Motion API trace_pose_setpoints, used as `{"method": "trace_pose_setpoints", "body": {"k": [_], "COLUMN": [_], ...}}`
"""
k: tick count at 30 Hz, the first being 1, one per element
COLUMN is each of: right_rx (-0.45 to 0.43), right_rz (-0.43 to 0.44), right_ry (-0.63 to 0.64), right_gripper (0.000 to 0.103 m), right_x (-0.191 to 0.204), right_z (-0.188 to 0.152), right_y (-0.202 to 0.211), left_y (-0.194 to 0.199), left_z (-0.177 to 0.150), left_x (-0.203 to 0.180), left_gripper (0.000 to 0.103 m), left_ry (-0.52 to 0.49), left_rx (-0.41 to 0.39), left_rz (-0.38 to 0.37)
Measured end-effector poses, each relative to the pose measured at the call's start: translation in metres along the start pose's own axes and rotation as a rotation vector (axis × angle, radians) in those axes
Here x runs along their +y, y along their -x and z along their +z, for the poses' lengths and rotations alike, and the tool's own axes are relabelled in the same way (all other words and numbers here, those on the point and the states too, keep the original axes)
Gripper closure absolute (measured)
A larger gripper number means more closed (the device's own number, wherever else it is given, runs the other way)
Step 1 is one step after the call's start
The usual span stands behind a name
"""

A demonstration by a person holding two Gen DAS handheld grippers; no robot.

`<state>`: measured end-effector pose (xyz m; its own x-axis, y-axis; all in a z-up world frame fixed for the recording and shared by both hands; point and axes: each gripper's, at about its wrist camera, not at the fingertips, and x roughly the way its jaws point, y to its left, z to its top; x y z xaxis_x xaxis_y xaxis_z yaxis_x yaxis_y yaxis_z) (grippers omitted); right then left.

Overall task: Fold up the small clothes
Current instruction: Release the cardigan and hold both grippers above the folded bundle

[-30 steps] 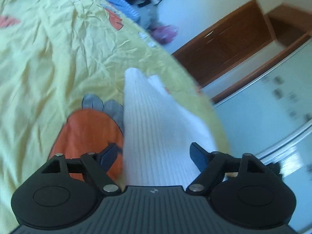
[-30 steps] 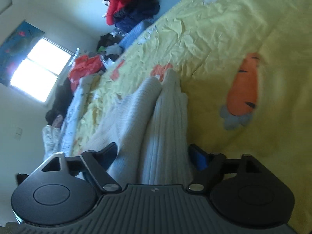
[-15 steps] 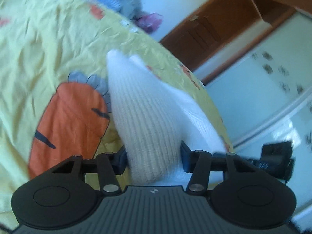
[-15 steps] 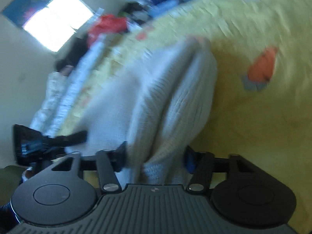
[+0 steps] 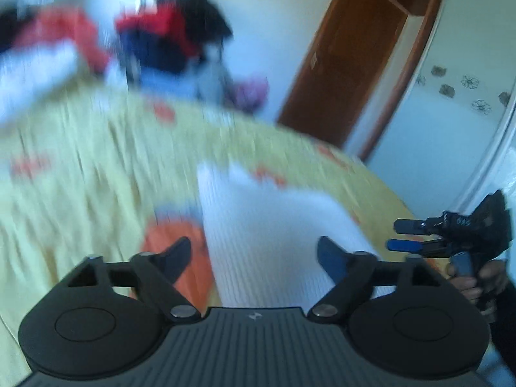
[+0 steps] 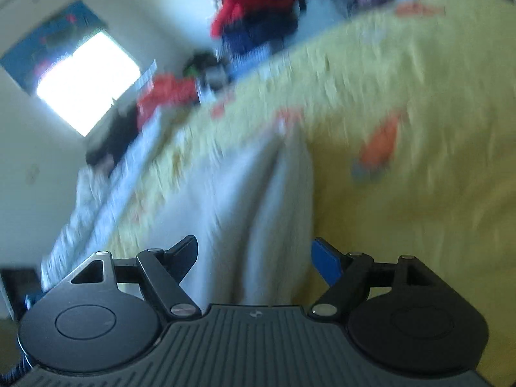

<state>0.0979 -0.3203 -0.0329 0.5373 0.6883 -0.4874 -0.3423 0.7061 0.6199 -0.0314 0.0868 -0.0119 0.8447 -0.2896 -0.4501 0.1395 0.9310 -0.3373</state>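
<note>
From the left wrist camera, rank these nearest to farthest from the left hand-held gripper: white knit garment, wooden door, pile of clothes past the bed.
1. White knit garment: lying between the open fingers of the left hand-held gripper.
2. Pile of clothes: beyond the bed's far edge, upper left.
3. Wooden door: upper right; too close to call against the pile.

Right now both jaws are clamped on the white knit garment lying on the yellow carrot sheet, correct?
Not quite. Both wrist views show the left gripper and right gripper with jaws spread open, clamping nothing. The white knit garment does lie on the yellow carrot sheet.
</note>
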Motion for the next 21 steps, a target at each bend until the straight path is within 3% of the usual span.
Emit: {"method": "trace_pose_setpoints", "body": {"k": [3,6,8,9,10,13,16,18,21], "right_rx": [0.001,0.092,0.125,0.115,0.12,0.059,0.089,0.034,-0.006], "right_rz": [-0.015,-0.141,-0.207,-0.194,-0.166,-0.157,-0.266,-0.265,-0.283], "right_ry": [0.03,0.016,0.041,0.071,0.074,0.117,0.142,0.163,0.161], "right_gripper": [0.024,0.023,0.034,0.052,0.079,0.081,0.083,0.076,0.056], "right_x": [0.007,0.009,0.008,0.008,0.008,0.016,-0.002,-0.002,0.005], "right_z": [0.023,0.039,0.04,0.036,0.038,0.047,0.04,0.031,0.026], "right_y": [-0.029,-0.08,-0.102,-0.099,-0.099,-0.085,-0.104,-0.103,-0.087], "left_y": [-0.029,-0.064,-0.085,-0.089,-0.091,-0.102,-0.117,-0.114,-0.094], "left_z": [0.006,-0.004,-0.018,-0.026,-0.031,-0.03,-0.036,-0.036,-0.036], "left_x": [-0.026,-0.052,-0.067,-0.072,-0.079,-0.088,-0.091,-0.093,-0.086], "left_gripper": [0.016,0.016,0.016,0.016,0.016,0.016,0.014,0.014,0.014], "left_ry": [-0.112,-0.202,-0.28,-0.325,-0.367,-0.398,-0.449,-0.428,-0.388], "left_rx": [0.005,0.077,0.141,0.144,0.135,0.151,0.114,0.115,0.094], "left_rz": [0.051,0.028,-0.004,0.018,0.032,0.028,0.035,0.04,0.036]}}
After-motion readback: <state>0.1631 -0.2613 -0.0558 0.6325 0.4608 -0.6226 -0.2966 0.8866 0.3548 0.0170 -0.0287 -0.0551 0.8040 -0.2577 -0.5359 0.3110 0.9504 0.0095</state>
